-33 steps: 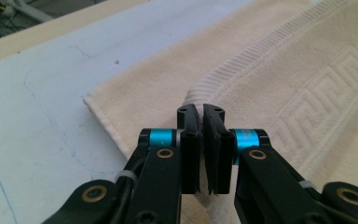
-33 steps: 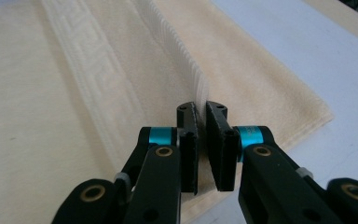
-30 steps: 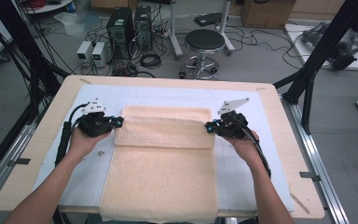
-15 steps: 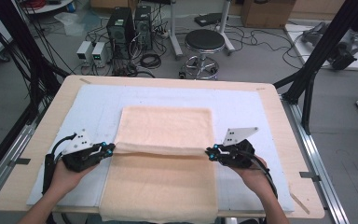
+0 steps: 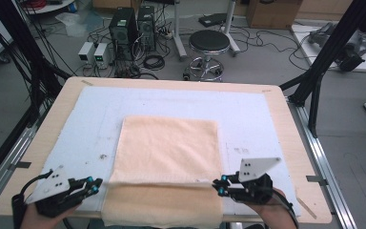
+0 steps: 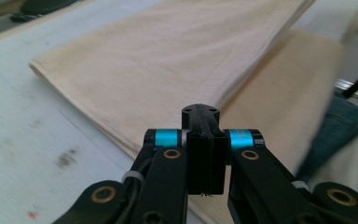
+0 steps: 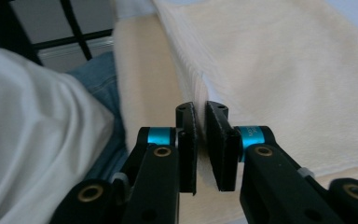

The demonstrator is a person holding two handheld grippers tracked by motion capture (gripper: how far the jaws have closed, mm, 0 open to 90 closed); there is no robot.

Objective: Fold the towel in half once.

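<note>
Left gripper [image 6: 200,112]: jaws are sitting together in the left gripper view, no gap showing, nothing visibly pinched; they have just been opening a touch. Its tip is hovering at the folded edge of the towel [image 6: 168,60], lower centre of that frame. Can't tell if it is touching the cloth.

Right gripper [image 7: 201,109]: jaws are standing slightly apart, narrow slot between the pads, having just been opening. The towel [image 7: 284,70] fold edge is running right up to that slot from the top of the frame; pads aren't visibly pressing on it.

High view: left gripper [image 5: 95,183] is sitting lower left, just off the towel's left edge; right gripper [image 5: 218,185] lower centre-right, at the towel's right edge. Both are pointing inward along the same fold line.

Towel [image 5: 169,143] is lying mid-frame on the white mat [image 5: 257,114], folded over on itself: upper layer is ending in a straight edge between the two grippers, lower layer is sticking out beneath and hanging over the near edge of the table [image 5: 286,114].

A hand [image 5: 274,214] is gripping the right gripper at the bottom edge.
</note>
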